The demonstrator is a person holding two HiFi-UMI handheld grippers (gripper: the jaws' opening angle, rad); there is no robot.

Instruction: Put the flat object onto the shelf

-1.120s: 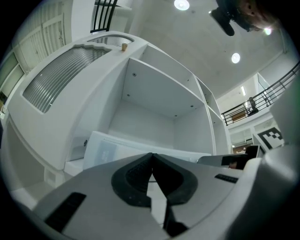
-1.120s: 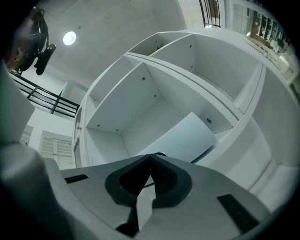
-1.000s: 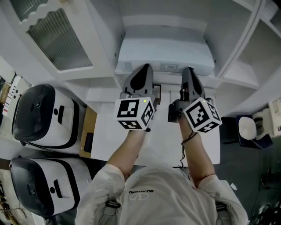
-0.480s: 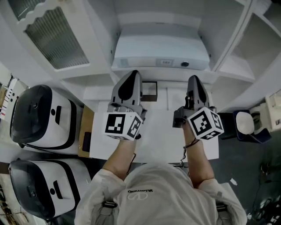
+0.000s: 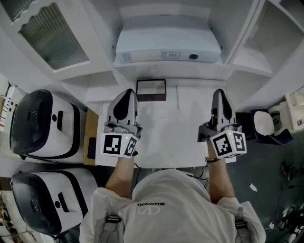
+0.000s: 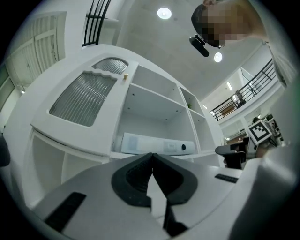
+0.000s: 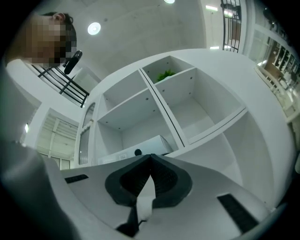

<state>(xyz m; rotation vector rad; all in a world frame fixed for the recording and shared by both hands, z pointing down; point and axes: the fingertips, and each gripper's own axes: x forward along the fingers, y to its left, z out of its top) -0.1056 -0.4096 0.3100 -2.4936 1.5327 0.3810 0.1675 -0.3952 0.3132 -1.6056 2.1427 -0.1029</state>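
The flat object (image 5: 168,45) — a low white box with a dark round spot on its near face — lies on the shelf (image 5: 166,71), beyond the far edge of the counter (image 5: 185,133). The left gripper (image 5: 126,92) and the right gripper (image 5: 220,92) hover over the counter, well apart. Each has its jaws together with nothing between them. A small dark-framed rectangle (image 5: 151,89) sits at the counter's far edge.

White tbl (image 5: 176,133), ceiling lts (image 6: 164,12)
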